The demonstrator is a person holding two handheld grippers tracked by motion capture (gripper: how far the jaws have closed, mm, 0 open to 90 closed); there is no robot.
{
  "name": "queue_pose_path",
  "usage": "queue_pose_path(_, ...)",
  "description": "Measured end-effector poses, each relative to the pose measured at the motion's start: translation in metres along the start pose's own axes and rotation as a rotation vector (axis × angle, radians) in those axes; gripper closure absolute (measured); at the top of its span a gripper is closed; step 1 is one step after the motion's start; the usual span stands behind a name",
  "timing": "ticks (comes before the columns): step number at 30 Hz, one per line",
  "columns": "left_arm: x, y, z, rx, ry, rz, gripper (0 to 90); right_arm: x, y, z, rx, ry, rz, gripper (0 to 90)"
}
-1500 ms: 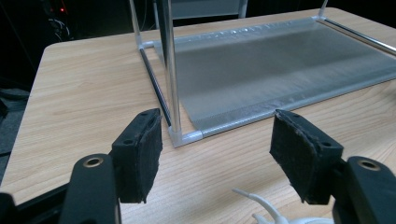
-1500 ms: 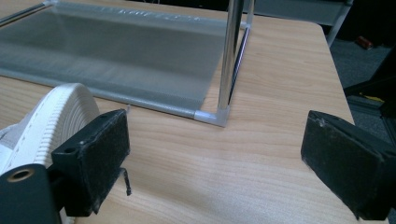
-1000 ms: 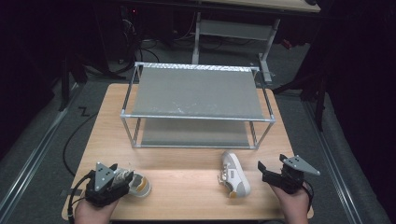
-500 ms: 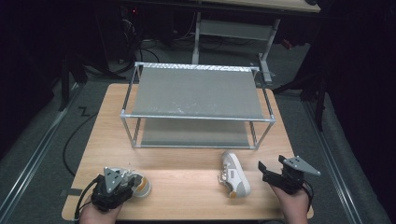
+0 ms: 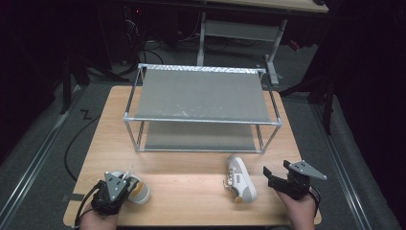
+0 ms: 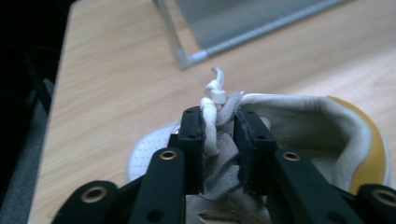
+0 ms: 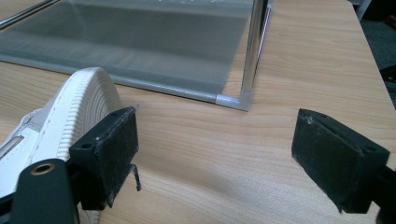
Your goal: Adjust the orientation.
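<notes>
At about seven o'clock on the wooden table (image 5: 191, 187), the left gripper (image 5: 125, 179) has just been closing and now pinches the tongue and laces of the yellow-heeled shoe (image 6: 327, 135), which lies on the wood in front of the two-tier rack (image 5: 201, 96). So the step in hand looks like securing that shoe for a lift. At roughly five o'clock the second shoe (image 5: 241, 178) lies on its side, just beside the right gripper (image 5: 267, 175), whose jaws stand wide apart with nothing between them. Next, the left hand probably needs to raise its shoe cleanly toward twelve o'clock and onto a shelf, keeping the pinch firm on soft fabric.
</notes>
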State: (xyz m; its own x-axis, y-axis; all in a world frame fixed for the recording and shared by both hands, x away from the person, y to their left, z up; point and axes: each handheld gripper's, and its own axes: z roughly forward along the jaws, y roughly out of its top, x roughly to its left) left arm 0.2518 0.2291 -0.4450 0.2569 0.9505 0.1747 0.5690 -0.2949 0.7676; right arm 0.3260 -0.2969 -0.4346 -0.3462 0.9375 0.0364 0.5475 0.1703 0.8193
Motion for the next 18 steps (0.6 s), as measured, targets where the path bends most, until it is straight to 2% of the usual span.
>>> queue_pose_path(7, 0.015, 0.002, -0.007, -0.047, 0.021, -0.04, 82.6, -0.001, 0.0, 0.001, 0.001, 0.002, 0.006, 15.3)
queue_pose_path(12, 0.02, 0.008, -0.011, -0.096, -0.053, -0.079, 83.1, -0.001, -0.001, 0.001, 0.002, 0.002, 0.012, 16.0)
queue_pose_path(14, 0.017, 0.012, -0.012, -0.109, -0.064, -0.064, 83.1, -0.001, -0.002, 0.001, 0.004, 0.001, 0.019, 16.1)
queue_pose_path(18, 0.004, 0.03, -0.005, -0.134, -0.116, -0.024, 83.0, -0.001, -0.002, 0.002, 0.006, 0.003, 0.024, 16.1)
